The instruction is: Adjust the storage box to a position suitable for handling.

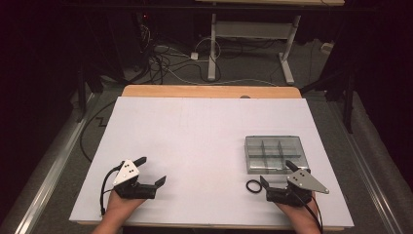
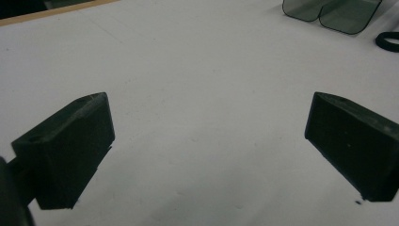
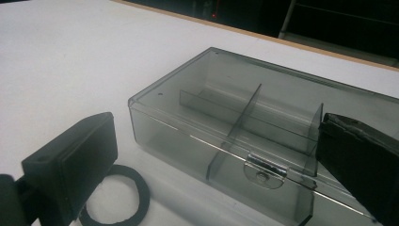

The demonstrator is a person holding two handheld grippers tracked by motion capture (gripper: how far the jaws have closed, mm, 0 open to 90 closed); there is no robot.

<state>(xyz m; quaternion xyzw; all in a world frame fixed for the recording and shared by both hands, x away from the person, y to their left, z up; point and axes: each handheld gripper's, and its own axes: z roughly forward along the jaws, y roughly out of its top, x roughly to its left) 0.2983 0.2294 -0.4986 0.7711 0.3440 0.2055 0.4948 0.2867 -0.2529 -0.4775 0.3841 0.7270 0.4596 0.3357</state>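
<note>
Resting low on the white table sheet (image 1: 204,146), both grippers are seen near the person's edge in the high view. The left gripper (image 1: 151,171) is held at the near left, its jaws spread wide with nothing between them; in the left gripper view bare white surface is seen between the two black pads (image 2: 70,150). The right gripper (image 1: 276,174) is held at the near right, its jaws likewise released and clasping nothing. A black rubber ring (image 1: 253,185) is observed lying flat on the sheet, just beside the right gripper's left jaw; in the right gripper view the ring (image 3: 117,202) is partly covered by that jaw, and contact cannot be judged. A smoke-tinted clear plastic compartment box (image 1: 275,153) is placed just beyond the right gripper, at the right of the sheet. Its lid is closed, a small latch (image 3: 264,172) is seen at the middle of the near wall, and inner dividers are visible through the lid. Ring and box lie close together but apart.
</note>
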